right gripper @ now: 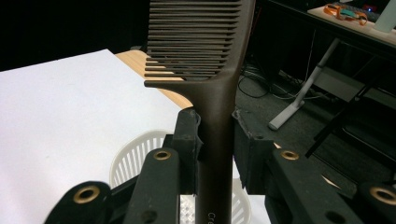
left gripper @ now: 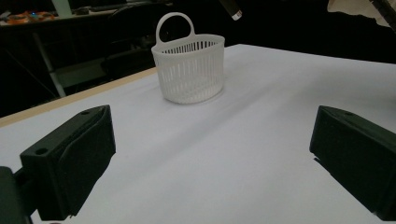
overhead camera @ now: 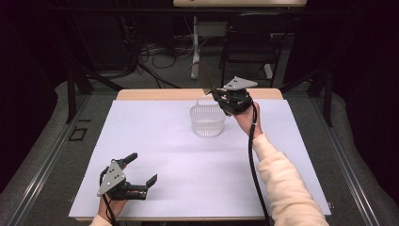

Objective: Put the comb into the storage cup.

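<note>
Right gripper view shows the right gripper (right gripper: 215, 140) with jaws clenched on a brown comb (right gripper: 212, 84) held upright over the white basket (overhead camera: 207, 120), probably to drop it in, while the left gripper (overhead camera: 136, 170) waits with jaws released.

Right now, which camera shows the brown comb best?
The right gripper view: the comb stands up close, teeth and handle sharp, clamped between the right tongs. The high view shows it small and dim above the basket. The left gripper view catches just a tip at the top edge.
</note>
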`<state>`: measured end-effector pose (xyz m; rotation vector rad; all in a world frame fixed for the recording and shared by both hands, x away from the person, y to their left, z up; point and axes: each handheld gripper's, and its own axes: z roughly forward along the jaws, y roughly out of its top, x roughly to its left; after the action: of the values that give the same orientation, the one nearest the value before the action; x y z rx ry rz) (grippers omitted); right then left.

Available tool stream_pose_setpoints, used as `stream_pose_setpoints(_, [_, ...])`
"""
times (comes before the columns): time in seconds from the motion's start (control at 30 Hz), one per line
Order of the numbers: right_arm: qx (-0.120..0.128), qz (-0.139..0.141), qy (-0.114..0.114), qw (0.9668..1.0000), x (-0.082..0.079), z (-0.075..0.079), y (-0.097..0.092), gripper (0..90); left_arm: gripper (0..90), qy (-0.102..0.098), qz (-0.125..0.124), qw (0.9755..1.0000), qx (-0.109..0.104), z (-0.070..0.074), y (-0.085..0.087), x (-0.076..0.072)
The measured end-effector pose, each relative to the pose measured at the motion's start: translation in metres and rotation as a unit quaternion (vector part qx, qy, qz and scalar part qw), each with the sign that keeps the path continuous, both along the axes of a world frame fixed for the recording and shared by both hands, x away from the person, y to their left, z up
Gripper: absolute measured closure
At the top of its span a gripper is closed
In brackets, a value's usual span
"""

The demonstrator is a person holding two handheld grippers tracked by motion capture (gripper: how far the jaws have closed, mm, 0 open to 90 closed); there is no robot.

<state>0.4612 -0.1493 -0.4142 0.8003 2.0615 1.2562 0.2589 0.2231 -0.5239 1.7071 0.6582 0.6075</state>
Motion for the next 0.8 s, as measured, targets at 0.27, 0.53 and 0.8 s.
stream_pose_setpoints(0.27, [0.000, 0.004, -0.004, 1.0000, 0.003, -0.002, 0.005, 72.6, 0.1, -0.001, 0.000, 1.0000, 0.000, 0.000, 0.000, 0.000])
stream_pose_setpoints(0.53, [0.005, 0.007, -0.011, 0.9999, 0.006, -0.002, 0.010, 72.6, 0.1, -0.002, -0.001, 1.0000, 0.001, 0.001, 0.000, -0.001])
stream_pose_setpoints(0.8, [0.007, 0.008, -0.015, 0.9998, 0.010, -0.006, 0.014, 72.6, 0.1, -0.002, -0.001, 1.0000, 0.001, 0.000, 0.001, 0.000])
